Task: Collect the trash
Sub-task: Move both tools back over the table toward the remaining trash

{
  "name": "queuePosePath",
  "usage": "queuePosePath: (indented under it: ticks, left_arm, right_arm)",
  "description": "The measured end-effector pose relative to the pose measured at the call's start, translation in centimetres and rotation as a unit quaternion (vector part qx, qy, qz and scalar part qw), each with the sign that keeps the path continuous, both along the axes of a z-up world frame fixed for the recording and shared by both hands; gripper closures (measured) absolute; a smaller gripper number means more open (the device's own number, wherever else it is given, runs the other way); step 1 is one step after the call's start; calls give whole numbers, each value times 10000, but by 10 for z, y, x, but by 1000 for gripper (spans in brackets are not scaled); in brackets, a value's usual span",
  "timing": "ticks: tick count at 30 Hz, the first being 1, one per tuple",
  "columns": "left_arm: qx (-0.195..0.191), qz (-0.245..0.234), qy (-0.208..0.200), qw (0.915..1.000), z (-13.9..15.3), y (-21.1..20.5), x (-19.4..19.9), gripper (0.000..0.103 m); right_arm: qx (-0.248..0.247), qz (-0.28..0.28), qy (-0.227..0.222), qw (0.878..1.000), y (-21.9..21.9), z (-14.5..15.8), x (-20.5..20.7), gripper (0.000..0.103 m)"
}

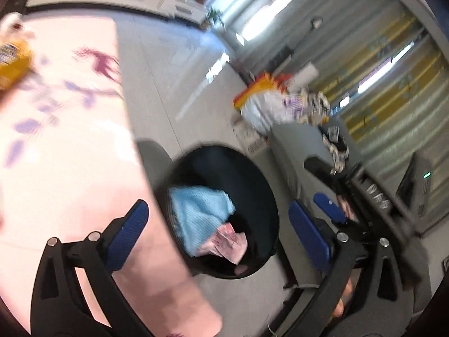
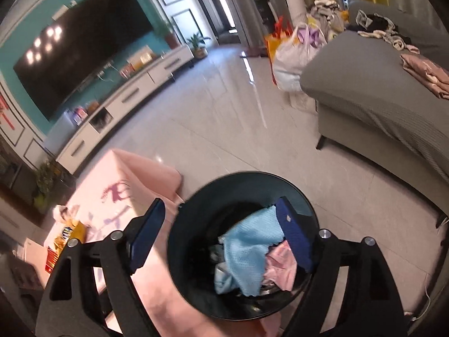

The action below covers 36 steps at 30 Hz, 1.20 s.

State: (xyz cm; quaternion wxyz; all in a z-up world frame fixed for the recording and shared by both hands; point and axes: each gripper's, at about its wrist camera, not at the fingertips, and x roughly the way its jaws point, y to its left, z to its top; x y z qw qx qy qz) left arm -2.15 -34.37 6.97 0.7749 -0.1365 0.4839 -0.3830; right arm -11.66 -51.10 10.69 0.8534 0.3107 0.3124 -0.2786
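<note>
Now, with both the left tool and right tool wide and empty above the black bin directly below, turn toward wrappers left on the counter.

Wall TV above white console; grey sofa strewn with clothes; potted plant.

One black bin, one blue cloth, one pink wrapper, one sofa, one television

left wrist: tilted, above | right wrist: above | shared: bin
</note>
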Motion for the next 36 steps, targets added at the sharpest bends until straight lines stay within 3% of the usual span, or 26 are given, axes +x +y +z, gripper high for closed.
queuePosePath:
  ticks: [7, 12, 14, 18, 20, 24, 27, 30, 36]
  left_arm:
    - [493, 929, -835, 9909, 44, 115, 6, 3]
    - [934, 1778, -1133, 9731, 63, 214, 15, 3]
    - [1088, 2195, -1190, 9622, 62, 251, 21, 3]
    - [1140, 3063, -1129, 9383, 50, 324, 37, 3]
    - [1385, 3517, -830, 9221, 43, 356, 51, 3]
    - [891, 3820, -516, 9184, 37, 405, 59, 3]
    - [1039, 4007, -348, 9096, 29, 422, 69, 3]
    - [1110, 3953, -48, 9118, 14, 424, 81, 3]
    - [826, 3335, 744, 9362, -21, 392, 86, 3]
  right_arm:
    - [-460, 525, 57, 9975, 50, 21, 27, 21]
    - [-971, 982, -68, 9904, 105, 37, 50, 17]
    - [-1107, 1037, -223, 9882, 122, 40, 57, 17]
    - [-1253, 1345, -326, 9824, 161, 36, 78, 17]
    - [-1245, 1677, -258, 9776, 181, 28, 93, 17]
    - [-873, 2385, -164, 9671, 209, 11, 114, 17]
    - [-965, 2653, -41, 9593, 230, 3, 126, 17]
    - [-762, 2868, 62, 9549, 245, -6, 134, 17]
    - [-335, 3256, 224, 9446, 271, -20, 146, 17]
